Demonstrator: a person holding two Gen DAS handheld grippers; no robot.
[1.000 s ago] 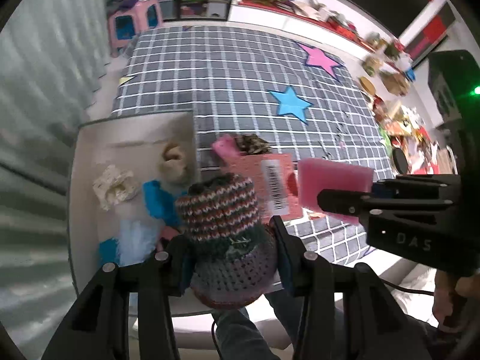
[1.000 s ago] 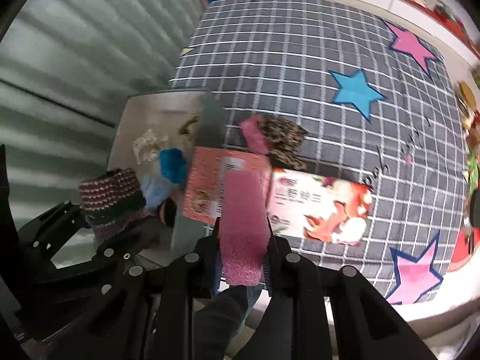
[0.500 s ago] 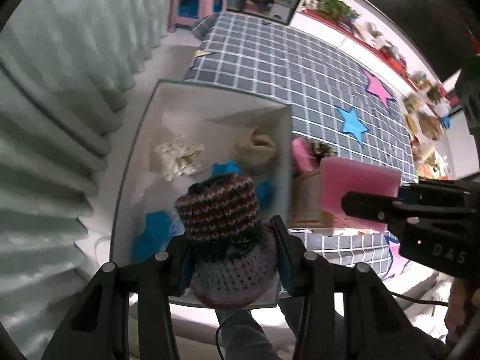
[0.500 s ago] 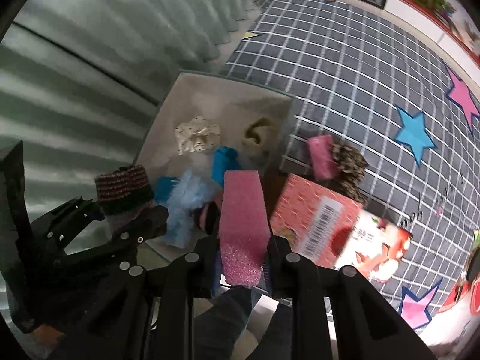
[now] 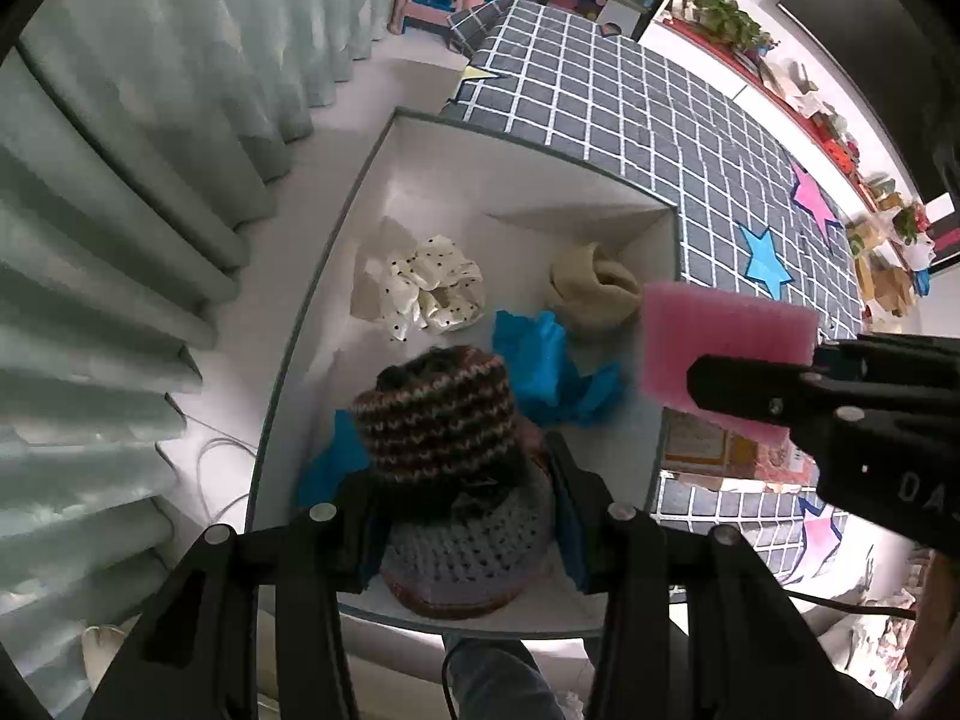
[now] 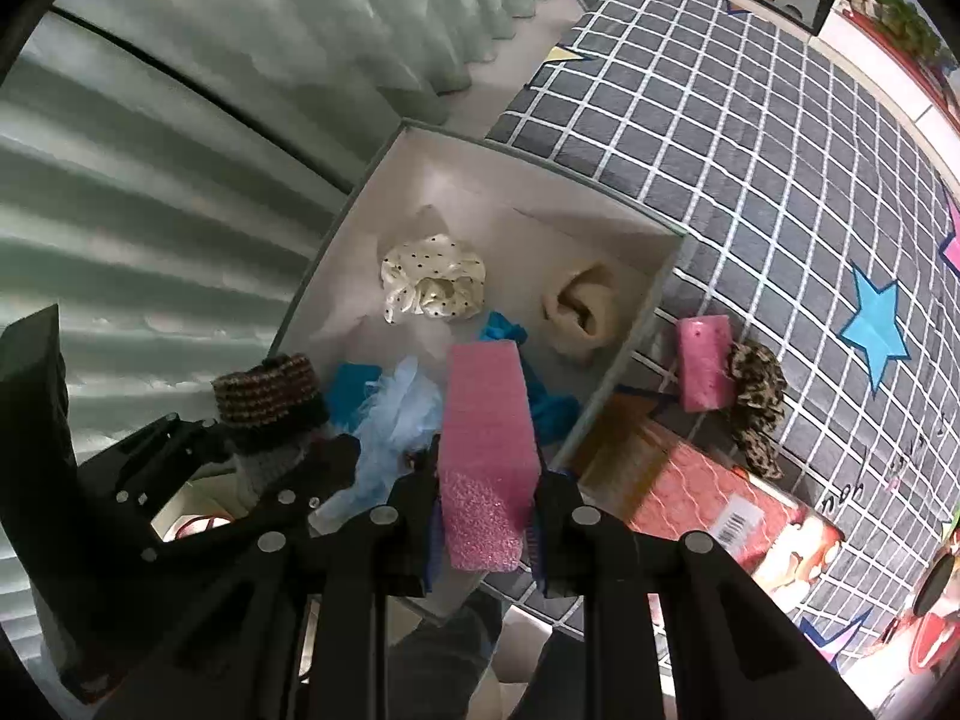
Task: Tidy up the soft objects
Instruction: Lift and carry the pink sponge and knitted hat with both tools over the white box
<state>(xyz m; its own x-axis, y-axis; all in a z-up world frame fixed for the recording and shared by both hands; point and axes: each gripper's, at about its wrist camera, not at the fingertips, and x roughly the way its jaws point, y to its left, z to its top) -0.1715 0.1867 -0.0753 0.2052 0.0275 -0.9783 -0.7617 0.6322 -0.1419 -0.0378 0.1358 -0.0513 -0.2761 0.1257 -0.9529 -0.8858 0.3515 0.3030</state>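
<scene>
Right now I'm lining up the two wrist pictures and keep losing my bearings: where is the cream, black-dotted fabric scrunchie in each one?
Left wrist view: the cream, black-dotted fabric scrunchie lies left of centre, on the floor of the white box, toward its far left part.
Right wrist view: the same scrunchie lies just above centre, again in the box's far left part.
Shared landmark: the beige ear-shaped soft piece lying to its right in the box.

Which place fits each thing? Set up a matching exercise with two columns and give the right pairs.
Things:
1. knitted hat
2. pink sponge
3. dotted scrunchie
4. leopard scrunchie

Places:
A. on the checked mat
B. in the left gripper
C. lying in the white box
D. in the right gripper

Pairs: 1-B, 2-D, 3-C, 4-A
</scene>
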